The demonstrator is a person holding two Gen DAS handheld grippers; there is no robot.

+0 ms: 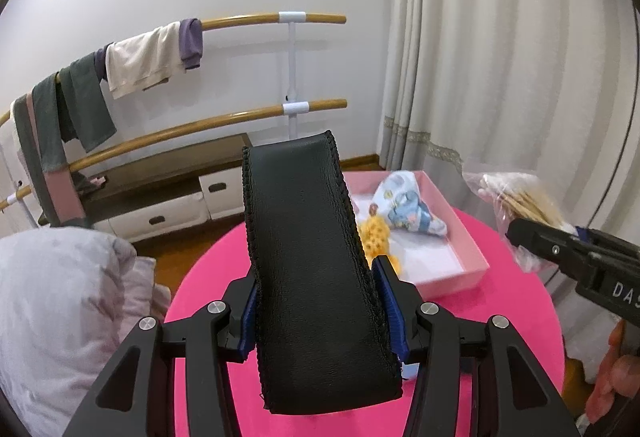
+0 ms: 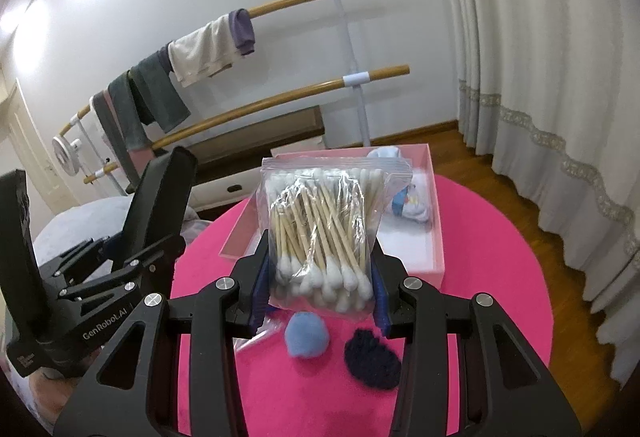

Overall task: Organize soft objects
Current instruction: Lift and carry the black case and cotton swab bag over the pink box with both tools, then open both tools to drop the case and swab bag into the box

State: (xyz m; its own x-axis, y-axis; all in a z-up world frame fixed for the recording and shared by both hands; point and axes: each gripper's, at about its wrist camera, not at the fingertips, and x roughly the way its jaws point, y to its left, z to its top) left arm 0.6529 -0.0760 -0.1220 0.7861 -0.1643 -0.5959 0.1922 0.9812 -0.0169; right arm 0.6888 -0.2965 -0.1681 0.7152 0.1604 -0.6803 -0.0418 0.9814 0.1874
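Note:
In the left wrist view my left gripper [image 1: 320,301] is shut on a curved black leather pad [image 1: 304,237], which stands upright above the round pink table [image 1: 208,317]. Behind it an open pink box [image 1: 460,273] holds a blue patterned cloth [image 1: 404,205] and a yellow knitted piece [image 1: 374,237]. My right gripper [image 2: 320,277] is shut on a clear zip bag of cotton swabs [image 2: 320,221], lifted above the table in front of the pink box [image 2: 438,237]. Beneath it lie a light blue pom-pom [image 2: 307,335] and a dark navy knitted piece [image 2: 372,359].
A wooden two-bar rack with draped clothes [image 1: 152,57] stands by the white wall, above a low cabinet with drawers [image 1: 160,193]. Pale curtains [image 1: 500,77] hang at the right. Grey bedding [image 1: 60,297] lies left of the table. A person's hand [image 1: 612,377] shows at the right edge.

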